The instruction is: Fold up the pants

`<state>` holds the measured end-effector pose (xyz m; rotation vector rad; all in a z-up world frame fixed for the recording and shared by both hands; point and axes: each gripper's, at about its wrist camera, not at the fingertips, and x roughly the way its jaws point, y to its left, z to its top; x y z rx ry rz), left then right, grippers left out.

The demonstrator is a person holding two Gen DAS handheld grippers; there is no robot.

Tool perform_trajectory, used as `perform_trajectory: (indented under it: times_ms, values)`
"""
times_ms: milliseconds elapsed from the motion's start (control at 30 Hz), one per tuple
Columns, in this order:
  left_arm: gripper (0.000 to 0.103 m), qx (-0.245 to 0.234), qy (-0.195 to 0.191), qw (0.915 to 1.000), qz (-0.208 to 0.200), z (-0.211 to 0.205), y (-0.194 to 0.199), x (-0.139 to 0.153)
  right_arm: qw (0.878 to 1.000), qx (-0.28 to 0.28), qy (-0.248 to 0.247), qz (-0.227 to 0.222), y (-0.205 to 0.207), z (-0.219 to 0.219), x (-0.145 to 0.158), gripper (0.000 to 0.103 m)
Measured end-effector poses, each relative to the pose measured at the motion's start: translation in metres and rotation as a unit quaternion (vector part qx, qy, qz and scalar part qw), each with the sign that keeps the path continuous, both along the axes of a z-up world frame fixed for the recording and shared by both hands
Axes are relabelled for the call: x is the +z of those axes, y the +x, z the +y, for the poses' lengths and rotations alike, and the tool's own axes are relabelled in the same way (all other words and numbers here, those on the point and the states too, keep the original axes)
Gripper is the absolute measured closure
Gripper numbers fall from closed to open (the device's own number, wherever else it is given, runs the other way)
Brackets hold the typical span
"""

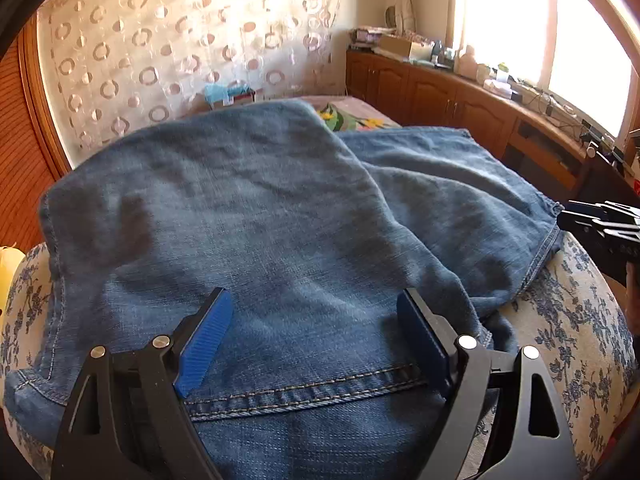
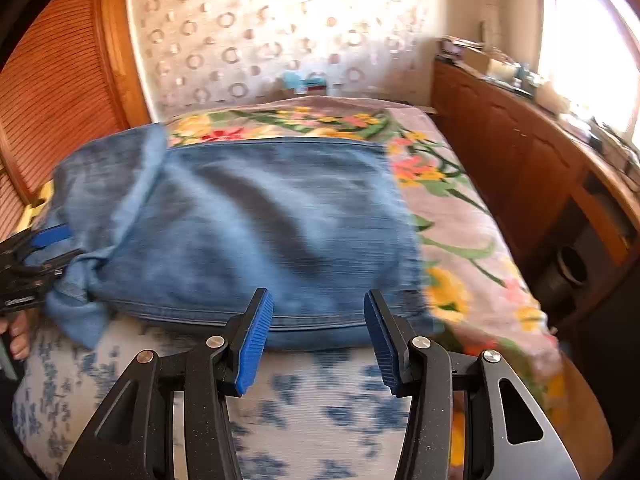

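With both pairs of fingers spread wide and holding nothing, the left gripper point(image 1: 316, 320) hovers over the jeans point(image 1: 256, 216), the right gripper point(image 2: 318, 328) at their hem; the jeans lie folded on the bed point(image 2: 460, 208).

Light source: strong daylight enters through the window point(image 1: 536, 36) on the right and through the circle-patterned curtain point(image 1: 180, 44) behind the bed.
Glare: the window panes are blown out to white in both views; detail on the wooden cabinet point(image 2: 516, 152) top washes out beside them.
Shadows: soft dark patches lie on the pants point(image 1: 256, 216), including finger-like shapes at the left of the denim.
Sharpness: the left wrist view is crisp; the right wrist view is smeared by motion blur across the pants, the floral bedspread point(image 2: 460, 216) and the blue-print cushion point(image 2: 320, 408).
Distortion: fisheye curvature bends straight edges; black vignette fills the corners.
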<state>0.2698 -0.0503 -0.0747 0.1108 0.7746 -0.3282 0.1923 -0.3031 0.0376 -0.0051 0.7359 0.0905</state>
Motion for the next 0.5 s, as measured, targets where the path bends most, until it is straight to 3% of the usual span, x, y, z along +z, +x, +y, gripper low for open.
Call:
perform_trajectory:
  times_ms: [267, 500]
  values:
    - [0.018, -0.005, -0.031, 0.9990, -0.031, 0.012, -0.012, 0.018, 0.998, -0.057, 0.011, 0.023, 0.007, -0.036, -0.010, 0.053]
    - [0.018, 0.006, -0.054, 0.9976, -0.043, 0.025, -0.011, 0.028, 0.996, -0.064, 0.039, 0.047, 0.019, -0.042, -0.014, 0.053]
